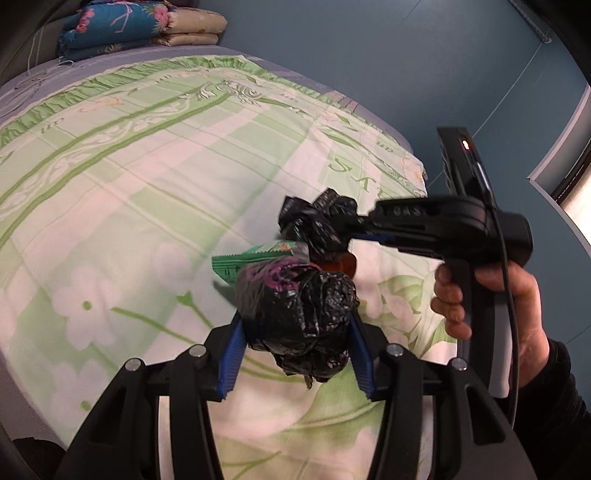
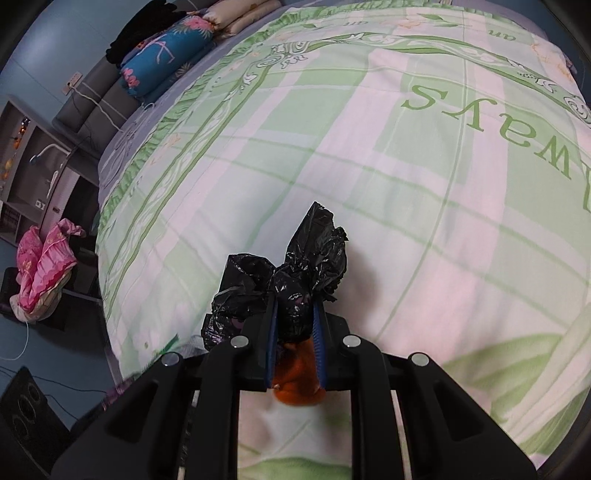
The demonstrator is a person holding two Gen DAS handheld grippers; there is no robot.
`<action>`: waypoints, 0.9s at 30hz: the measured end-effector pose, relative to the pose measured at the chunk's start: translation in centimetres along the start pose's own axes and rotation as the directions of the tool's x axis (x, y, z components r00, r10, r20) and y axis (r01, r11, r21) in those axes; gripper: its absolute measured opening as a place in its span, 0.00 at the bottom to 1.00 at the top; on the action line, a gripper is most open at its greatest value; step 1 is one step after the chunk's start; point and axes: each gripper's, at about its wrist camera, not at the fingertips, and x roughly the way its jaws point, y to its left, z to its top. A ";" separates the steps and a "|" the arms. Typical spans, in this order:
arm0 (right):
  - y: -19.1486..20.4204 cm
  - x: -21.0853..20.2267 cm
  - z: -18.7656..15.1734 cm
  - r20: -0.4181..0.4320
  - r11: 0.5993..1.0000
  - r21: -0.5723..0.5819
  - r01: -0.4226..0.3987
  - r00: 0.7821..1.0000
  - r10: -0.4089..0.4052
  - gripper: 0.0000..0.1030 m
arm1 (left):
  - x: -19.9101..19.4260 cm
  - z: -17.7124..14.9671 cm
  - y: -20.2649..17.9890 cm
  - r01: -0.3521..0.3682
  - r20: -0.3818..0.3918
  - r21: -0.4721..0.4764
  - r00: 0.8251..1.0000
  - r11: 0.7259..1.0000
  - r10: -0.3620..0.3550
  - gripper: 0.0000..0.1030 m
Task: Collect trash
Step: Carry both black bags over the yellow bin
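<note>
A blue-walled bedroom holds a bed (image 1: 147,192) spread with a green-and-white floral cover, folded pillows (image 1: 140,29) stacked at its far end and a pink bundle (image 2: 44,266) on the floor beside it. Above the cover, both tools hold the same black trash bag (image 1: 299,317). The left gripper (image 1: 295,328) has its blue-padded fingers (image 1: 232,354) clamped on the bulging body of the bag, which fills the gap between them. The right gripper (image 2: 295,328) comes in from the right side of the left view, gripped by the person's hand (image 1: 491,306), and its fingers (image 2: 319,347) are pinched on the gathered neck of the bag, with the crumpled free ends flaring out past the tips. A green wrapper (image 1: 255,258) sticks out of the bag's mouth toward the left, and something orange (image 2: 299,384) sits between the right fingers below the plastic; what it is cannot be told. The bag hangs clear of the bed, its long axis running from the left fingers away toward the right ones, body near, neck far. The neck therefore lies just beyond and above the left fingers, already in the right tool's grip, so the right hand is the one placed to twist, pull or cinch the top while the left steadies the load. The wrapper looks loose and could slip out if the mouth is not closed around it.
</note>
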 end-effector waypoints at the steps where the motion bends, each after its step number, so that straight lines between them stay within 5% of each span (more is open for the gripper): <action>1: 0.2 -0.5 -0.5 0.004 1.000 -0.001 -0.005 1.000 0.005 0.15 | -0.6 -0.1 0.1 -0.005 0.010 -0.001 1.000 1.000 0.005 0.46; 15: 1.8 -9.7 -5.1 0.126 0.998 -0.036 -0.054 0.990 0.058 0.15 | -8.9 -2.3 -2.5 -0.049 0.175 0.055 0.984 0.997 0.039 0.46; 27: 0.8 -20.4 -10.1 0.305 0.995 -0.059 -0.085 0.947 0.099 0.15 | -14.8 -3.7 -8.4 -0.055 0.289 0.197 0.957 0.979 -0.004 0.46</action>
